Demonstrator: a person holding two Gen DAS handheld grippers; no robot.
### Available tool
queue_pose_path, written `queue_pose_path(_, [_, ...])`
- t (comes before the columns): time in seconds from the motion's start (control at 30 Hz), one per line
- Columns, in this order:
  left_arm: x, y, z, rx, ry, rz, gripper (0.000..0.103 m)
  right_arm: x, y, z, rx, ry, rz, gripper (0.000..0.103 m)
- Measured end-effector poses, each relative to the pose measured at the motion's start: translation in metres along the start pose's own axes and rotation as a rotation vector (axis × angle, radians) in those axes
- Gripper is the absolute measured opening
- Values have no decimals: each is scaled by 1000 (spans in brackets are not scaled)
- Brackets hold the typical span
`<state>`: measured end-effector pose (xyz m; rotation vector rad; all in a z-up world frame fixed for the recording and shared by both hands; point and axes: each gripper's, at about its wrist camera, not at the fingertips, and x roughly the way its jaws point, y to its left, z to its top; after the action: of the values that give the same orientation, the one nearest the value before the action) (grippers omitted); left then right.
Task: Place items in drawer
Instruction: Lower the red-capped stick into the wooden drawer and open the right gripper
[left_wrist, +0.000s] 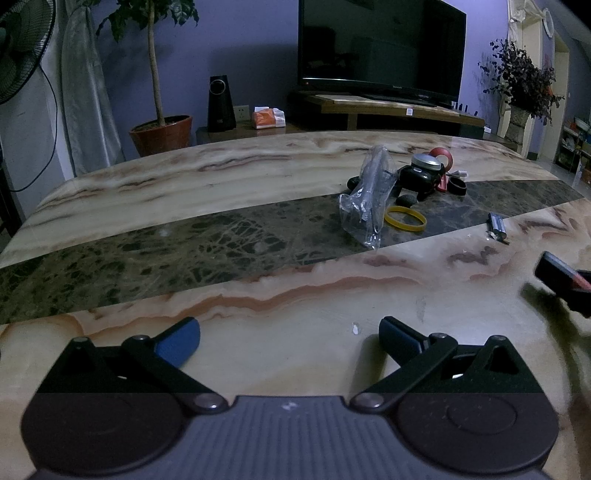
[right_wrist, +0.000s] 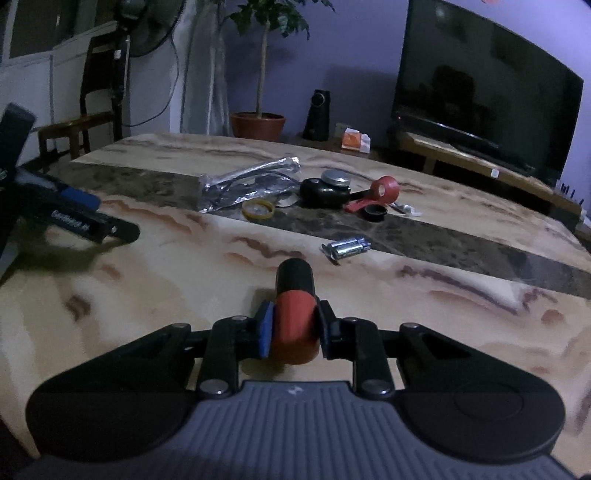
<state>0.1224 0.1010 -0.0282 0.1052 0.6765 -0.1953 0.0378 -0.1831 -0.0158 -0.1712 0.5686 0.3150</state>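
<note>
From your left wrist view, your left gripper (left_wrist: 288, 341) hangs low over the pale marble table (left_wrist: 258, 166) with its blue pads (left_wrist: 177, 345) spread wide and nothing between them, so it looks parked as the free hand, ready for a drawer or another item. No drawer shows in this view. The leftover items sit in a loose heap on the dark band of the table: a crumpled clear bag (left_wrist: 365, 199), a yellow band (left_wrist: 405, 218) just beside it, a black lump with a metal lid (left_wrist: 424, 171) and a red tape roll (left_wrist: 443, 157) behind. At the right edge your right gripper's load, the red-and-black cylinder (left_wrist: 561, 275), pokes into view above the table. From your right wrist view, your right gripper (right_wrist: 295, 328) is closed around that red-and-black cylinder (right_wrist: 295, 306), pads pressing the red half, with the black end jutting forward; holding it near the back end leaves the front free to go in first, I judge. It appears lifted clear of the table. A small silver battery pack (right_wrist: 347, 248) lies ahead, near the heap, and your left gripper (right_wrist: 79, 208) shows at the left. No drawer shows here either.
</note>
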Motion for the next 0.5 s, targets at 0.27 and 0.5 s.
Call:
queue_pose_path(0.27, [0, 0, 0, 0, 0, 0, 103, -49, -5, -12, 28, -7, 113, 27])
queue_pose_path(0.5, [0, 0, 0, 0, 0, 0, 103, -108, 0, -27, -47, 63, 257, 27])
